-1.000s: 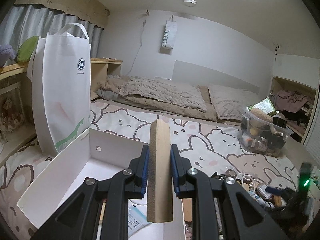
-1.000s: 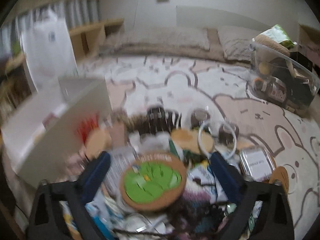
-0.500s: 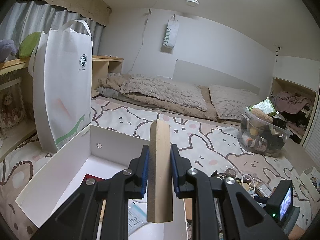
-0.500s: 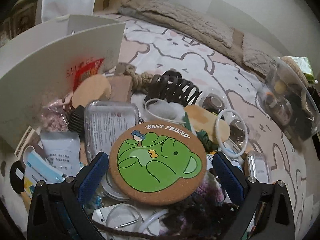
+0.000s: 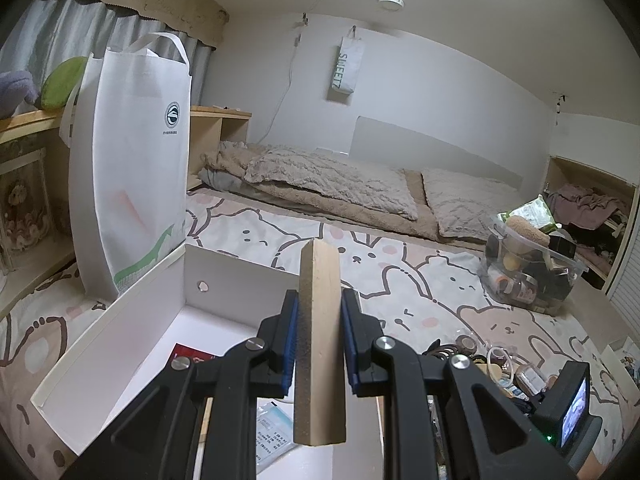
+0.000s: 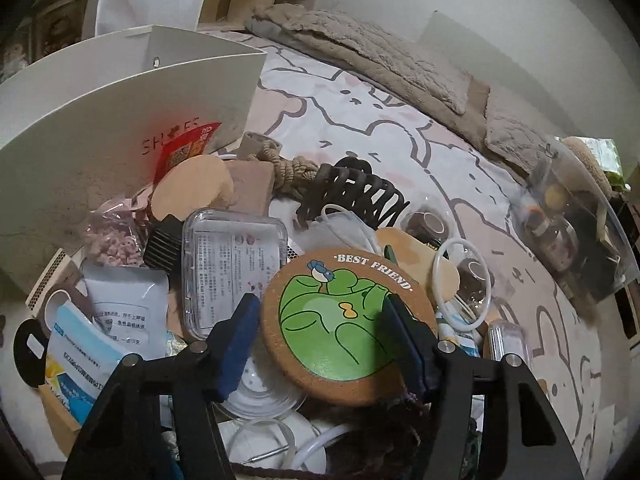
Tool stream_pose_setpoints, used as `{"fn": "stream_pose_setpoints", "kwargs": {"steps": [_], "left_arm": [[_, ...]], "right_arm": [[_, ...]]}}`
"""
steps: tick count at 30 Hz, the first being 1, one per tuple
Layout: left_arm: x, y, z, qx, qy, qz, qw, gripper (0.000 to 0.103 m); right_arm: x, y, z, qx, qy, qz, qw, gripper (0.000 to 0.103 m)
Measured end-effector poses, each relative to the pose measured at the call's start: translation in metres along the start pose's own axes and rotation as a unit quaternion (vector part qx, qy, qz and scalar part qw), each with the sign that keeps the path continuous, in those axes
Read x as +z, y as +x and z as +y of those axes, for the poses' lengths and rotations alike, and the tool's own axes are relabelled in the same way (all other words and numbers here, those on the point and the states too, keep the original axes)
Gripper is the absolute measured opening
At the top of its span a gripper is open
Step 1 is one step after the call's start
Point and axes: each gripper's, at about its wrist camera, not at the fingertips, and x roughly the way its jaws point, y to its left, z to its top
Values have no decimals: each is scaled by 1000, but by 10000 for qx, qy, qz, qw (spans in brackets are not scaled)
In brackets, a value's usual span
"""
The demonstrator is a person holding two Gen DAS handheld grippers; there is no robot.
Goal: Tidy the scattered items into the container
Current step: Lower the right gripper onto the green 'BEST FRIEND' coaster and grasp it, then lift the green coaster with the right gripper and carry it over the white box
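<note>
A bedroom floor mid-tidy: the left gripper is clamped on a wooden block, its long axis standing upright between the jaws at frame centre, held over the open white box that fills the lower left of the left wrist view. The drop appears to need only a release, since the box floor lies directly below and ahead of the block. In the right wrist view, the right gripper has its fingers apart on either side of a round cork coaster printed with a green frog, low and centre in the frame atop the clutter pile. The coaster lies flat between the pads; whether they touch its rim cannot be told.
</note>
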Motion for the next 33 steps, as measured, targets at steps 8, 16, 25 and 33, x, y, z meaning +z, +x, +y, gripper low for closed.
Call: {"fn": "stream_pose_setpoints", "kwargs": {"steps": [8,16,25,33], "left_arm": [[-2,1,-1,-15,26,51,10000,20],[-5,2,-3,-24,35,79,10000,20],[-7,4,-1,-18,-14,94,10000,20],[-7,5,6,-5,-83,129,9999,20]], "right_arm": [[-1,-2,-25,222,384,-92,9990,103],[-1,18,-27,539,205,286,9979,103],[4,24,-20,561,74,302,9979,103],[4,14,-15,281,-76,81,9995,100]]}}
